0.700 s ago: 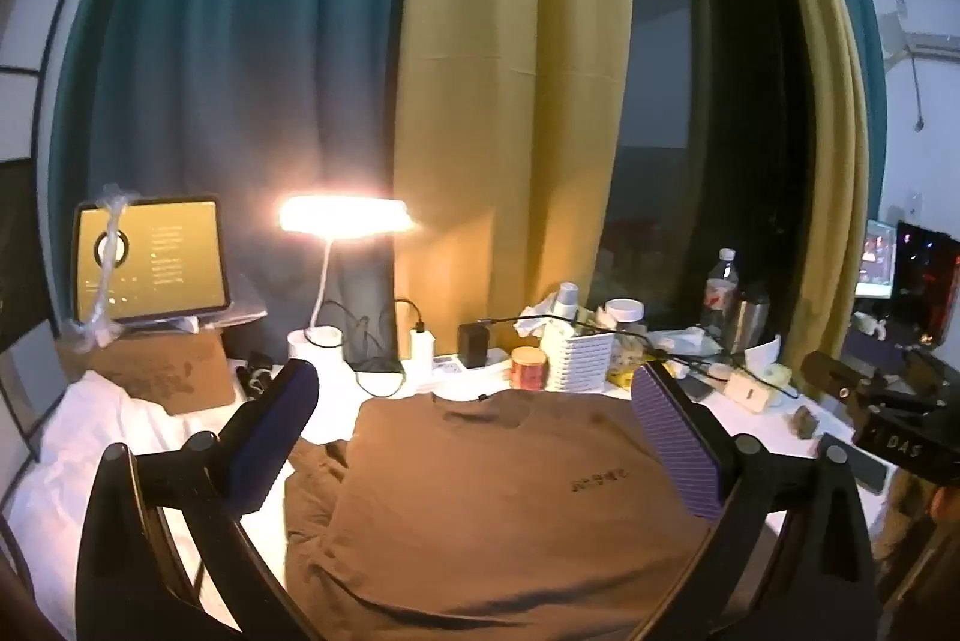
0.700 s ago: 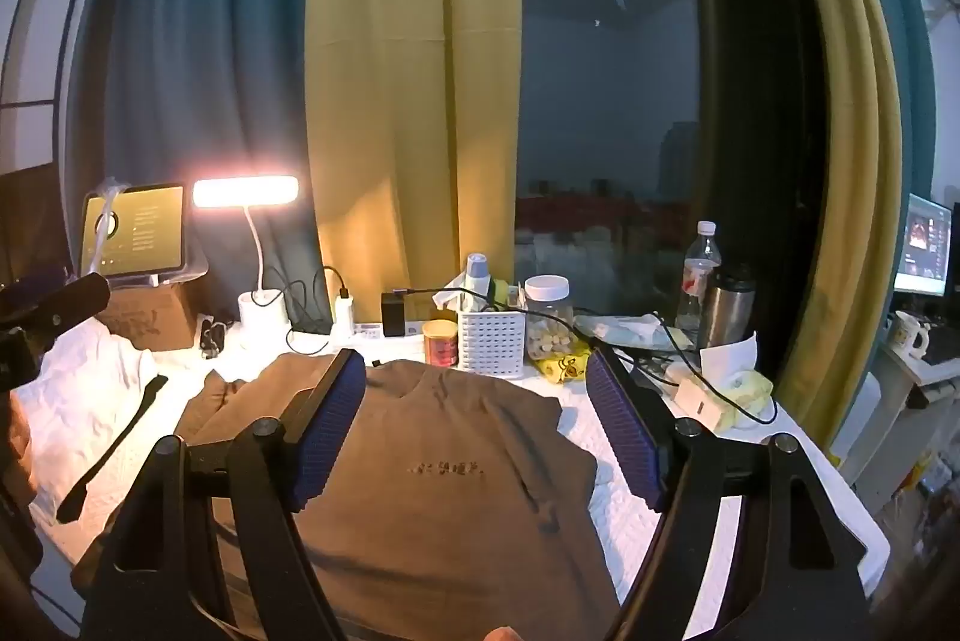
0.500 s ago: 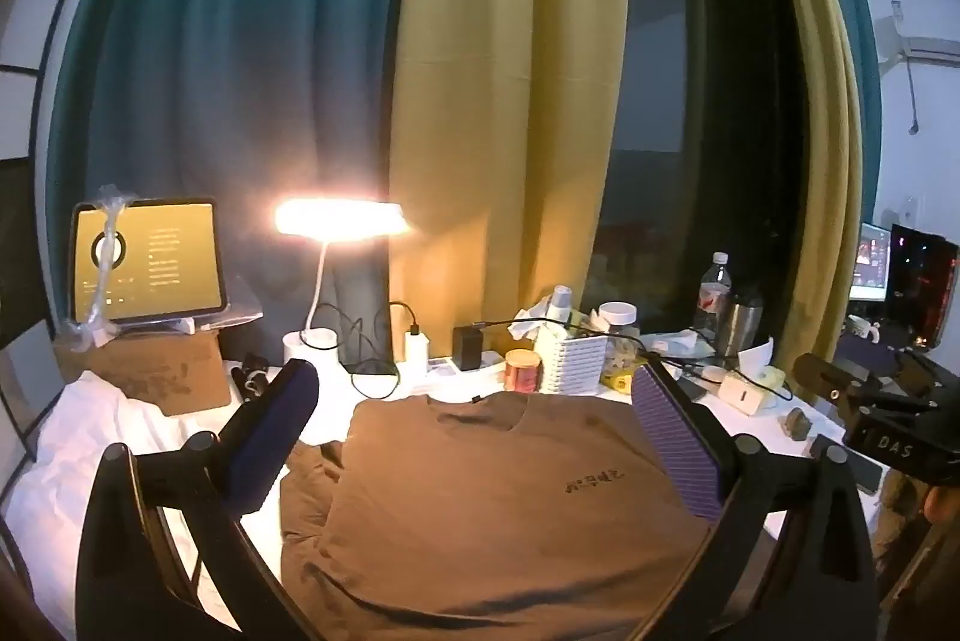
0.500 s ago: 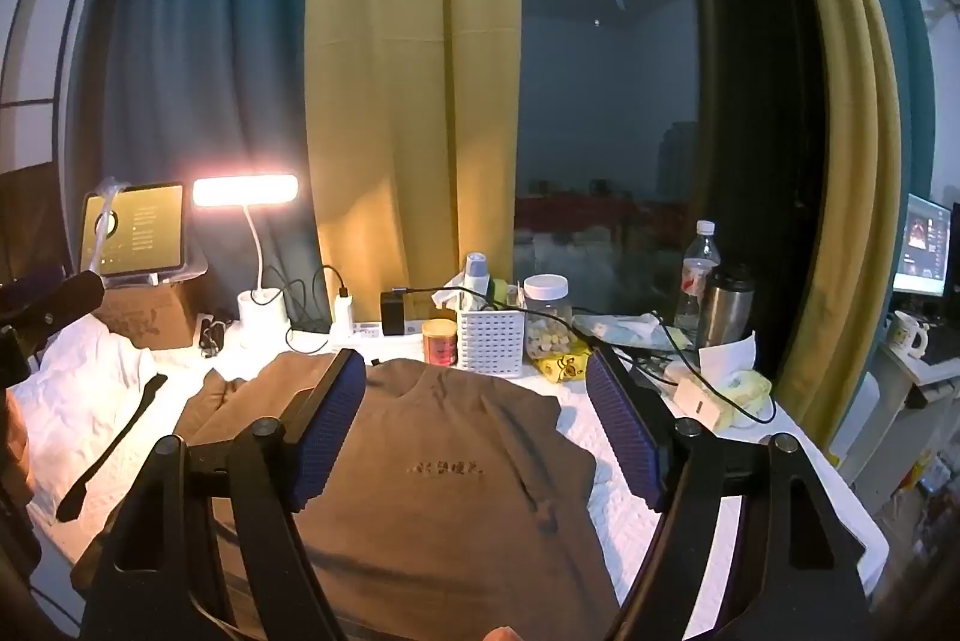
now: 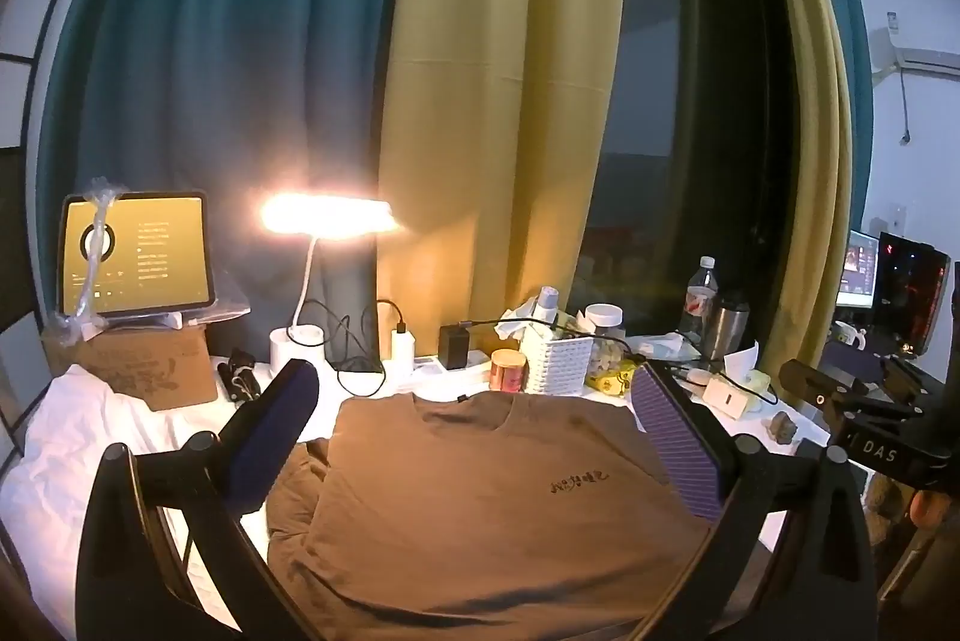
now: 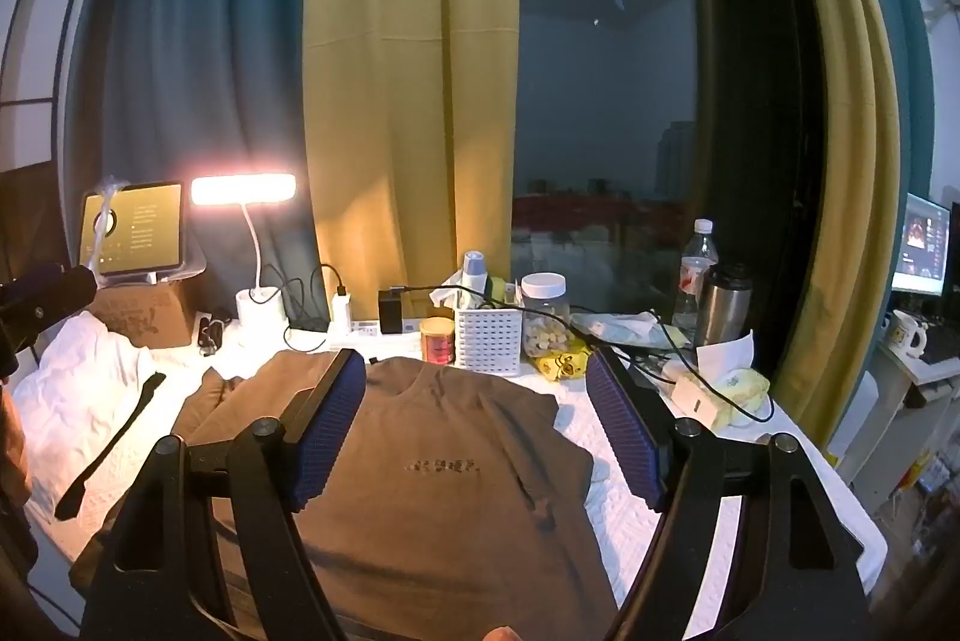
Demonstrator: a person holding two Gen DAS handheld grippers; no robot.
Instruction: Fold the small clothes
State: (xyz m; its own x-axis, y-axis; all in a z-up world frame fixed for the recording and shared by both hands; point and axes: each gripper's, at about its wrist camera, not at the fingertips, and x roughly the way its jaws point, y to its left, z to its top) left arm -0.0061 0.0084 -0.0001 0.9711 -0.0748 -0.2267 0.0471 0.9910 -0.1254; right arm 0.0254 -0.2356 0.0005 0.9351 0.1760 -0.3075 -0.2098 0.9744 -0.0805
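Note:
A brown T-shirt with small dark chest lettering lies spread face up on the white-covered table, its collar toward the window. The same T-shirt fills the lower middle of the right wrist view. My left gripper hovers above the shirt's front, jaws wide open with nothing between them. My right gripper also hangs over the shirt, open and empty. The shirt's left sleeve is bunched beside the body. The right gripper's body shows at the right edge of the left wrist view.
Along the back stand a lit desk lamp, a tablet on a cardboard box, a white basket, a jar, bottles, a tissue pack and cables. A black strap lies left of the shirt.
The left wrist view has shifted slightly; the shirt and the clutter sit a little lower and further left in it. The right gripper has held still. Both stay open.

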